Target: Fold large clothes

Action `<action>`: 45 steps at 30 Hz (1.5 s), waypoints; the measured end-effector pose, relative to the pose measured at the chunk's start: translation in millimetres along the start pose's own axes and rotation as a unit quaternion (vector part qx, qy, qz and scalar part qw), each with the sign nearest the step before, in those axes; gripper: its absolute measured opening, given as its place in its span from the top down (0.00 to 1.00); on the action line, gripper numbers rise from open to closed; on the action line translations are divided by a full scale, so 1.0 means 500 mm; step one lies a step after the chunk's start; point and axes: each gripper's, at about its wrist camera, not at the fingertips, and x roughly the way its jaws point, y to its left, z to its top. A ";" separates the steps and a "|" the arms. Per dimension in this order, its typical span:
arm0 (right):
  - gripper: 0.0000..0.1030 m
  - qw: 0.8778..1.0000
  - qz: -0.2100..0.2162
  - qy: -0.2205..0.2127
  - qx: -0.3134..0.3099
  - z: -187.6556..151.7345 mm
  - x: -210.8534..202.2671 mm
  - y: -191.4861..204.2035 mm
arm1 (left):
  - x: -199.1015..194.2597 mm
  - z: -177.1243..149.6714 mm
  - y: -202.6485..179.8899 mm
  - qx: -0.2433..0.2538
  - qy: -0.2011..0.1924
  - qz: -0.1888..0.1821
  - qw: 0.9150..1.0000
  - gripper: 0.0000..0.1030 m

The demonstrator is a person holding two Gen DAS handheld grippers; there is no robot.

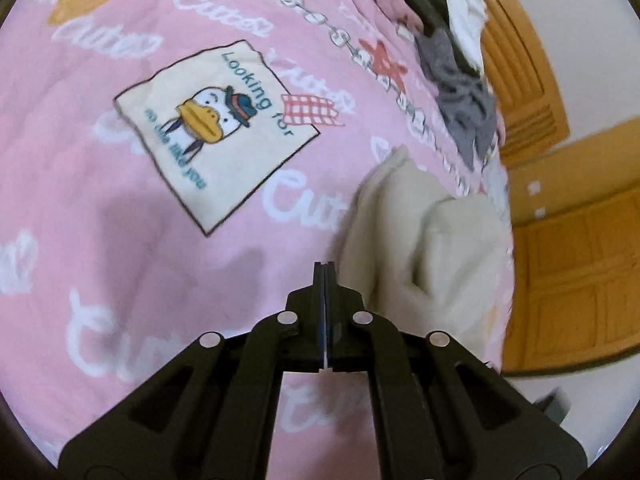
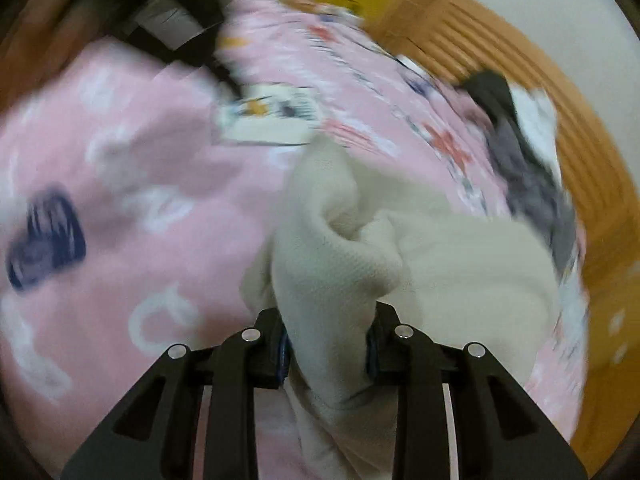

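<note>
A cream knit garment point(image 2: 360, 248) lies bunched on a pink printed bedcover point(image 2: 120, 184). My right gripper point(image 2: 326, 344) is shut on the cream garment, a thick fold of it filling the gap between the fingers. In the left wrist view the same cream garment point(image 1: 432, 248) lies to the right of my left gripper point(image 1: 325, 276). The left gripper is shut and empty, its fingers pressed together above the pink bedcover point(image 1: 120, 240).
A pile of grey, dark and white clothes point(image 1: 452, 64) sits at the far right edge of the bed, also in the right wrist view point(image 2: 524, 160). A wooden headboard point(image 1: 524, 60) and wooden cabinet point(image 1: 580, 272) stand beyond the bed.
</note>
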 end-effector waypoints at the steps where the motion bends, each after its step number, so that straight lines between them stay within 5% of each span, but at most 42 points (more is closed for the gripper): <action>1: 0.73 1.000 -0.011 -0.002 -0.019 -0.004 0.006 0.019 | 0.010 0.012 -0.022 0.014 0.008 0.000 1.000 0.99; 7: 0.65 0.996 -0.050 -0.026 -0.076 -0.038 0.044 0.064 | 0.098 0.048 -0.130 0.109 0.114 -0.055 0.986 0.99; 9: 0.58 0.999 -0.023 -0.030 -0.035 -0.044 0.024 0.039 | 0.160 0.041 -0.143 0.100 0.169 -0.082 0.977 0.99; 12: 0.58 0.998 0.030 -0.033 0.055 -0.038 -0.004 -0.021 | 0.219 0.029 -0.106 0.060 0.172 -0.047 0.982 0.99; 17: 0.50 0.959 0.172 -0.019 0.225 -0.065 -0.082 -0.161 | 0.272 -0.028 -0.019 0.009 0.189 -0.056 0.980 0.98; 18: 0.37 0.951 0.183 -0.017 0.250 -0.064 -0.094 -0.189 | 0.273 -0.037 -0.011 0.009 0.179 -0.062 0.982 0.98; 20: 0.20 0.933 0.162 -0.008 0.320 -0.053 -0.129 -0.290 | 0.275 -0.044 -0.003 0.011 0.171 -0.068 0.983 0.98; 22: 0.15 0.922 0.121 0.005 0.369 -0.028 -0.132 -0.384 | 0.282 -0.049 0.003 0.012 0.165 -0.075 0.983 0.98; 24: 0.14 0.915 0.047 0.085 0.392 0.023 -0.070 -0.464 | 0.284 -0.061 0.003 0.018 0.154 -0.074 0.985 0.98; 26: 0.14 0.895 0.027 0.167 0.414 0.056 0.013 -0.506 | 0.281 -0.071 0.002 0.021 0.140 -0.071 0.987 0.98; 28: 0.17 0.869 -0.002 0.239 0.434 0.076 0.099 -0.521 | 0.277 -0.079 0.003 0.026 0.126 -0.069 0.989 0.98; 32: 0.20 0.865 -0.051 0.295 0.402 0.120 0.210 -0.492 | 0.266 -0.088 0.025 0.000 0.114 -0.094 0.989 0.98; 36: 0.30 0.835 -0.063 0.342 0.428 0.075 0.254 -0.478 | 0.266 -0.093 0.046 -0.024 0.115 -0.121 0.986 0.98; 39: 0.16 0.841 -0.044 0.335 0.422 0.067 0.254 -0.466 | 0.263 -0.097 0.050 -0.019 0.117 -0.119 0.986 0.98; 42: 0.14 0.853 0.002 0.339 0.396 0.086 0.277 -0.445 | 0.265 -0.097 0.037 -0.013 0.115 -0.115 0.987 0.98; 43: 0.17 0.861 0.001 0.342 0.375 0.092 0.289 -0.432 | 0.267 -0.095 0.033 -0.013 0.114 -0.115 0.987 0.98; 45: 0.56 0.871 -0.028 0.343 0.349 0.087 0.304 -0.419 | 0.270 -0.094 0.035 -0.017 0.117 -0.116 0.986 0.98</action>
